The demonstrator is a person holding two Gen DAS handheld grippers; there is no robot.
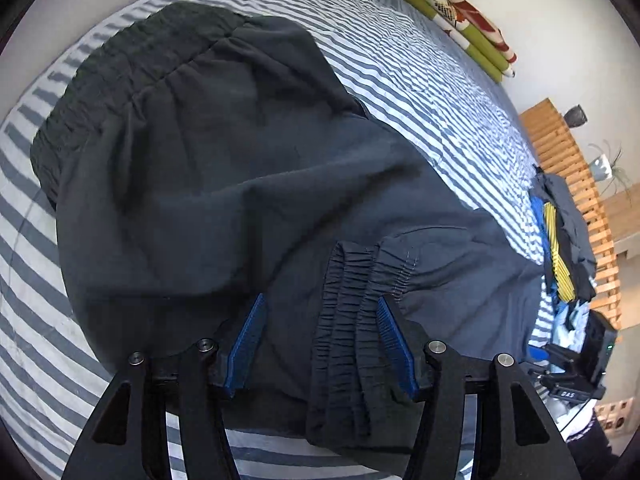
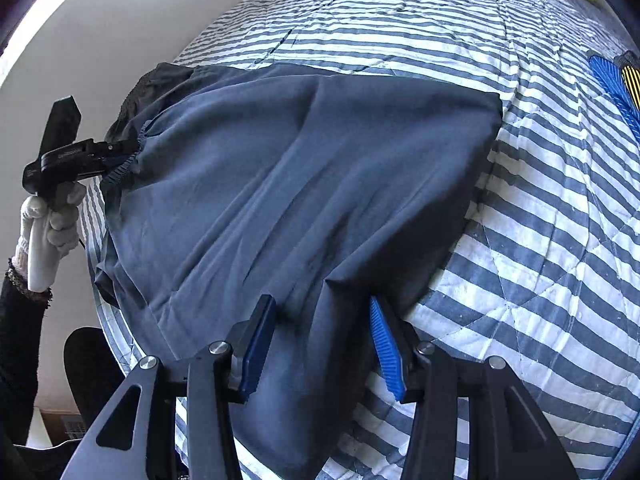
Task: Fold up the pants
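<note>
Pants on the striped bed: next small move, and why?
Probably carry the elastic cuffs forward onto the waistband. The pants are already doubled over, the left gripper has the cuffs between its fingers, and the right gripper straddles the fold.

- Black device [image 1: 576, 360], at the right edge of the left wrist view: a small dark tag [image 1: 566, 394] just below it carries pale capital letters. They read roughly "DAS". The first letter is uncertain, and I cannot tell whether anything stands before it.
- Left gripper [image 2: 122, 155], seen from the right wrist view: a short line of lettering runs along the side of its black housing [image 2: 68, 155]. It is too small and blurred to read.
- Red, white and green cushion [image 1: 452, 8] by the wall: printed pattern only, no letters made out.
</note>
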